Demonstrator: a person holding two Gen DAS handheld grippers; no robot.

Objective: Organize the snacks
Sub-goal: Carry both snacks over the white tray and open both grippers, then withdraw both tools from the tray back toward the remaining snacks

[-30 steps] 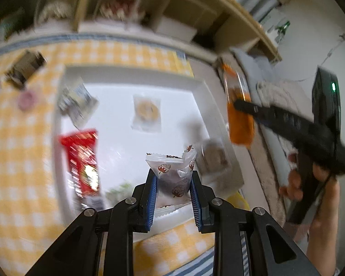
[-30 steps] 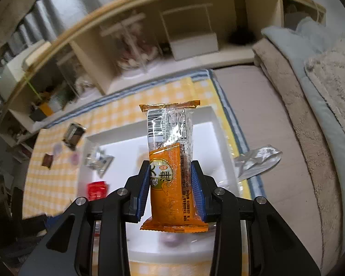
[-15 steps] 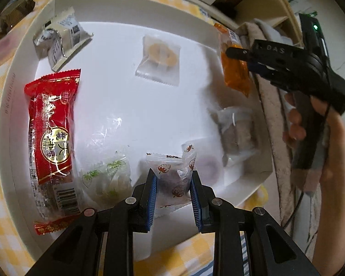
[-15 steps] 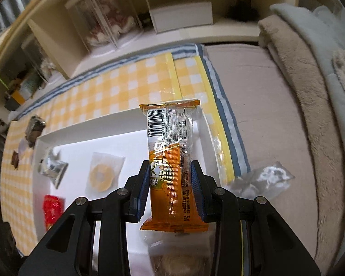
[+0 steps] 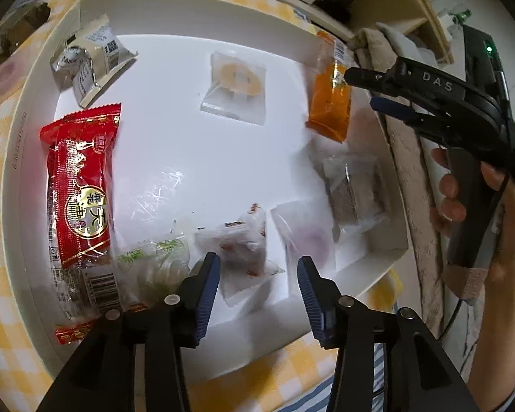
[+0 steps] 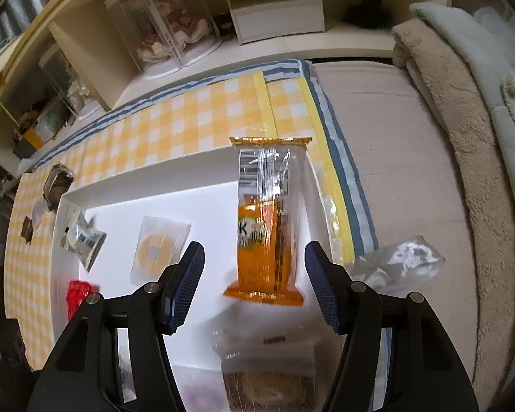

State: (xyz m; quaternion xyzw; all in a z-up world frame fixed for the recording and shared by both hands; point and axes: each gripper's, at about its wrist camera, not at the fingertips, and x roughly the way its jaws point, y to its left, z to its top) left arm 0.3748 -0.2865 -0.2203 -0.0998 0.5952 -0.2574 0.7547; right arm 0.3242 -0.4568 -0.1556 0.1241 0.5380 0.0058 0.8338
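Observation:
A white tray [image 5: 31,110] on a yellow checked cloth holds several snack packets. My left gripper [image 5: 257,261] hangs over the tray's near edge with its jaws opening. A small clear packet with brown print [image 5: 247,243] lies loose on the tray between the fingers, and neither pad touches it. My right gripper [image 6: 254,264] is over the tray's right side, jaws also opening. The orange packet [image 6: 267,226] stands blurred between them, free of both pads. In the left wrist view the orange packet [image 5: 329,99] leans by the tray's right wall under the right gripper [image 5: 367,89].
The tray also holds a long red packet [image 5: 80,185], grey-white packets [image 5: 89,55], a ring biscuit packet [image 5: 235,79] and a brown cake packet [image 5: 353,185]. A crumpled clear wrapper [image 6: 398,261] lies right of the cloth. Folded blankets [image 6: 463,103] are at the right, shelves behind.
Both grippers came down over the tray, then opened. The left let go of the small clear packet, which tipped onto the tray. The right let go of the orange packet.

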